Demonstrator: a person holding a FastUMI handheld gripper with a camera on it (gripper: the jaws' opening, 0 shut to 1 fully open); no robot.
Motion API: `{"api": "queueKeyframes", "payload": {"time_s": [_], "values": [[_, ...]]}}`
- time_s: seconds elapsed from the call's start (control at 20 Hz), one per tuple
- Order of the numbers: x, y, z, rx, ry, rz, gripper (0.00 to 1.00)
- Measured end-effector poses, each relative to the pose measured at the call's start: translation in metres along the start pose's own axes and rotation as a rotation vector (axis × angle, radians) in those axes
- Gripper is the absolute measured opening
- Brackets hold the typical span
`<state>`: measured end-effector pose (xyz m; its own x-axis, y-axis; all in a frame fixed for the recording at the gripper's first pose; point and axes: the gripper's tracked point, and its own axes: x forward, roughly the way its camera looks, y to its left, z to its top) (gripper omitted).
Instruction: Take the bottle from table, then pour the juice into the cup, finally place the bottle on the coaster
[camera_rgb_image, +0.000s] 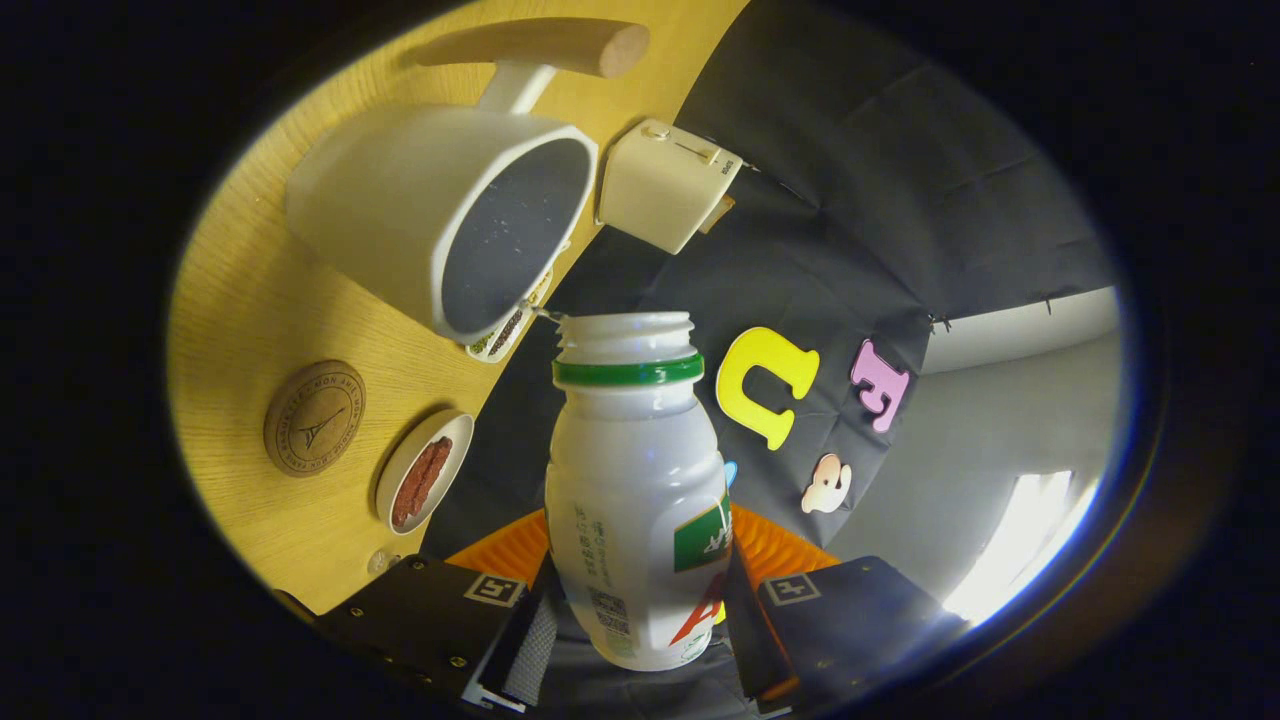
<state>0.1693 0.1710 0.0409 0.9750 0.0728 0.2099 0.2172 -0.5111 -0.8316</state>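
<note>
While tipped toward the cup:
Gripper (640, 610): both fingers pressed on the bottle's lower body.
Bottle (635, 500): white, green neck ring, cap off, open mouth just beside the cup's rim.
Cup (440, 215): white, wooden handle, near table's far edge.
Coaster (314, 418): round, on table (250, 300), apart from cup.
Small dish (420, 472): at table edge, beside coaster.
White box (665, 185): just beyond cup, at the edge.

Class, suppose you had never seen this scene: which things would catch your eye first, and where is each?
First, the white bottle with a green neck ring, open-topped, clamped between the gripper fingers and tipped towards the cup. Just beyond its mouth sits the big white cup, dark inside, on the wooden table. Beside the cup lies a round cork coaster.
</note>
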Motion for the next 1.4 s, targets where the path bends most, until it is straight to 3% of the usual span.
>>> {"api": "queueKeyframes", "payload": {"time_s": [0.65, 1.4], "values": [[0.0, 0.012, 0.009, -0.01, -0.019, 0.023, 0.72], [0.004, 0.036, -0.002, 0.3, 0.021, 0.17, 0.72]]}}
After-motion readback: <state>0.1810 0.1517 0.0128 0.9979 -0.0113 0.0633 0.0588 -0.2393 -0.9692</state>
